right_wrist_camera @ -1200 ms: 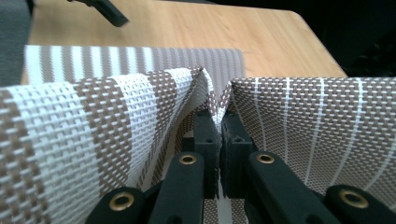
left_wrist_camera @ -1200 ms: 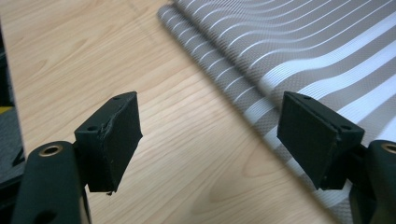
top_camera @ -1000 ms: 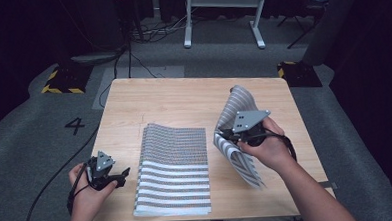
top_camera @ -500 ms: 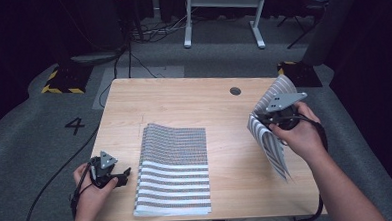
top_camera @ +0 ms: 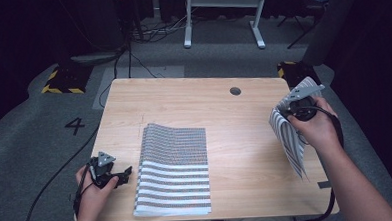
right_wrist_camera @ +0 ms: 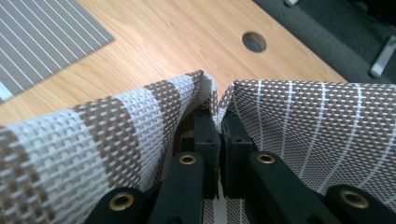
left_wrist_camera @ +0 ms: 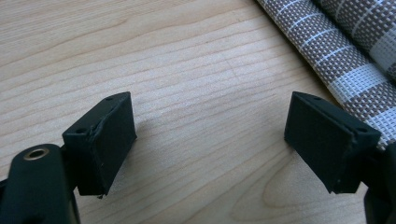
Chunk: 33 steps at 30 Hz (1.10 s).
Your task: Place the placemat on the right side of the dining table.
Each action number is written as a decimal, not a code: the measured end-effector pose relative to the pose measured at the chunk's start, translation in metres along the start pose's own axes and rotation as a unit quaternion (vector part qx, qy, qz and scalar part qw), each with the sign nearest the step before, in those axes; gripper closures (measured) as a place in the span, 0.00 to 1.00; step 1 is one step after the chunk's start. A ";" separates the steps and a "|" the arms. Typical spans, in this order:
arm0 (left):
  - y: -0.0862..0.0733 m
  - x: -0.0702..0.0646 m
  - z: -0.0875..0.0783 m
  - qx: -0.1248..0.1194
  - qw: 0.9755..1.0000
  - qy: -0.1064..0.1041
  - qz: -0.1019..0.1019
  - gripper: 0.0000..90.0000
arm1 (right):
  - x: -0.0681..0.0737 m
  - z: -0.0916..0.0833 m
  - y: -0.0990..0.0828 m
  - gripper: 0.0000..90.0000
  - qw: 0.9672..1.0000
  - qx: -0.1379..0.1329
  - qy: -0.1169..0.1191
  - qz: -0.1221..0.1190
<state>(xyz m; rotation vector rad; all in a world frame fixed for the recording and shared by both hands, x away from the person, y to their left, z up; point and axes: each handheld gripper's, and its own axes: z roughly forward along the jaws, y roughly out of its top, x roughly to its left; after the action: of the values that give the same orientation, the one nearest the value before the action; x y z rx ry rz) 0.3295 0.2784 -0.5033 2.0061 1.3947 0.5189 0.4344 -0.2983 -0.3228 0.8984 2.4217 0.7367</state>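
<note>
A stack of brown-and-white striped woven placemats (top_camera: 174, 166) lies flat on the wooden table (top_camera: 235, 139), front centre; its edge (left_wrist_camera: 336, 46) shows in the left gripper view. My right gripper (top_camera: 288, 112) is shut on one placemat (top_camera: 288, 141), lifted so it hangs over the table's right edge. In the right gripper view the mat (right_wrist_camera: 303, 121) folds around the closed jaws of the right gripper (right_wrist_camera: 217, 116). My left gripper (top_camera: 125, 172) rests left of the stack. The jaws of the left gripper (left_wrist_camera: 210, 121) have just been opening and hold nothing.
A round cable hole (top_camera: 235, 91) sits near the table's far edge. A white metal frame (top_camera: 220, 19) and cables lie on the grey floor beyond. Yellow-black marked blocks (top_camera: 60, 81) flank the table, and a painted 4 (top_camera: 74, 126) marks the floor at left.
My right gripper has carried the hanging placemat rightward, from over the table's right half to its right edge. The left hand has stayed in place.
</note>
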 end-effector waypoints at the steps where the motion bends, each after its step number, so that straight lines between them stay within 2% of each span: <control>1: 0.000 0.000 0.000 0.000 1.000 0.002 0.000 0.18 | -0.002 0.002 -0.001 0.97 1.000 0.004 0.000 -0.001; 5: 0.000 -0.001 0.000 0.003 1.000 0.003 -0.002 0.18 | -0.010 0.015 -0.006 0.97 1.000 0.021 0.000 0.010; 9: 0.000 -0.001 0.000 0.003 1.000 0.004 -0.002 0.18 | -0.012 0.031 -0.011 0.97 0.999 0.040 0.001 0.023; 19: 0.000 -0.001 0.000 0.003 1.000 0.003 -0.002 0.18 | -0.006 0.074 -0.019 0.97 0.997 0.073 0.018 0.013; 25: 0.000 -0.001 0.000 0.003 1.000 0.004 -0.002 0.18 | -0.001 0.103 -0.026 0.97 0.994 0.105 0.035 0.014; 29: 0.000 -0.001 0.000 0.003 1.000 0.004 -0.002 0.18 | 0.001 0.113 -0.033 0.97 0.992 0.117 0.034 0.027; 33: 0.000 -0.001 0.000 0.003 1.000 0.004 -0.002 0.18 | -0.001 0.109 -0.037 0.97 0.991 0.120 0.032 0.045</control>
<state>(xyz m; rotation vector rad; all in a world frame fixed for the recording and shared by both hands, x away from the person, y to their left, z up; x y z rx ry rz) 0.3293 0.2775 -0.5030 2.0080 1.4062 0.5209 0.4803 -0.2878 -0.4275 1.0978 2.5797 0.5193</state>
